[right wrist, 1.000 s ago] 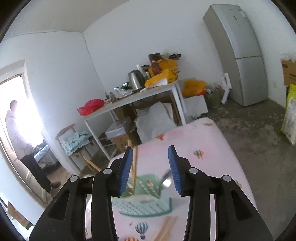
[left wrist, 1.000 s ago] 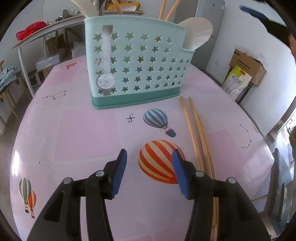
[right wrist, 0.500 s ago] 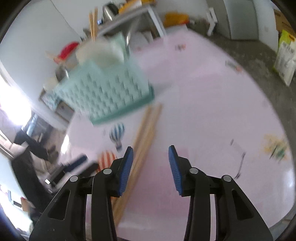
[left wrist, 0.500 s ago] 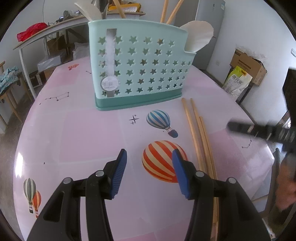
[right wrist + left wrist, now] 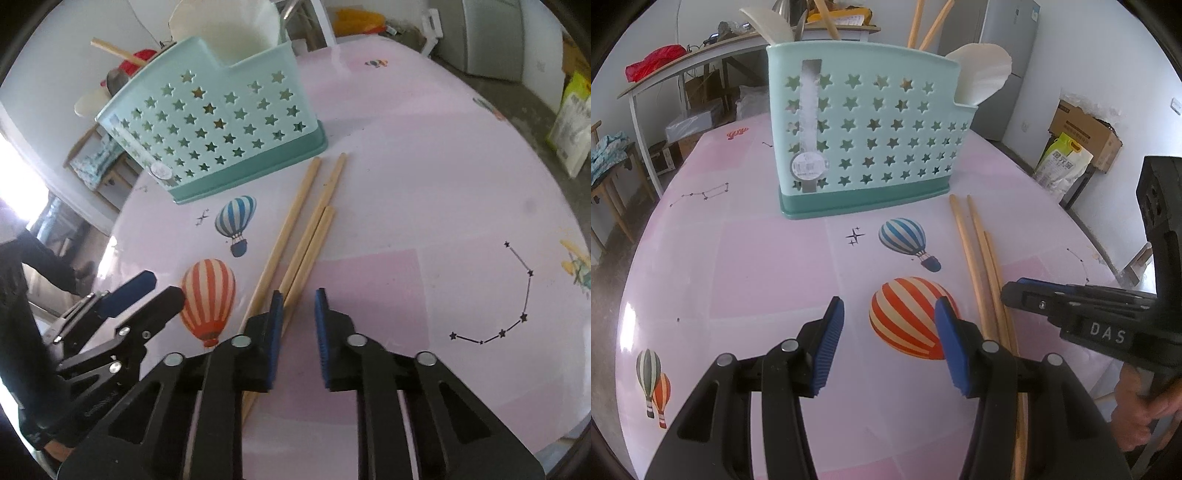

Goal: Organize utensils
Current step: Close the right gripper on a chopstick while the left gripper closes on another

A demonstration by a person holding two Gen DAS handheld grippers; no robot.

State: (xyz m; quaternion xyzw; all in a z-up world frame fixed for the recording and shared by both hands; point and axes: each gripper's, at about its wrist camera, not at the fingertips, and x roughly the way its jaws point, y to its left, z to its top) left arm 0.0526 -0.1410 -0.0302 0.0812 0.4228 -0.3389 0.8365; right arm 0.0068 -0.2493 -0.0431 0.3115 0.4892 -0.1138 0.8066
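Wooden chopsticks (image 5: pixel 295 240) lie loose on the pink tablecloth (image 5: pixel 406 184) beside the mint utensil caddy (image 5: pixel 221 122); we note the right gripper (image 5: pixel 298 328) has swung down over them, jaws just narrowing yet empty, while the left gripper (image 5: pixel 888 343) hangs half-open, holding nothing.

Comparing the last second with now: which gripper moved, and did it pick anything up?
The right gripper swung down from facing the room to the chopsticks on the table; its jaws have just been closing, nothing clamped between them yet. The left gripper stayed open and still; the utensil holder is unmoved.
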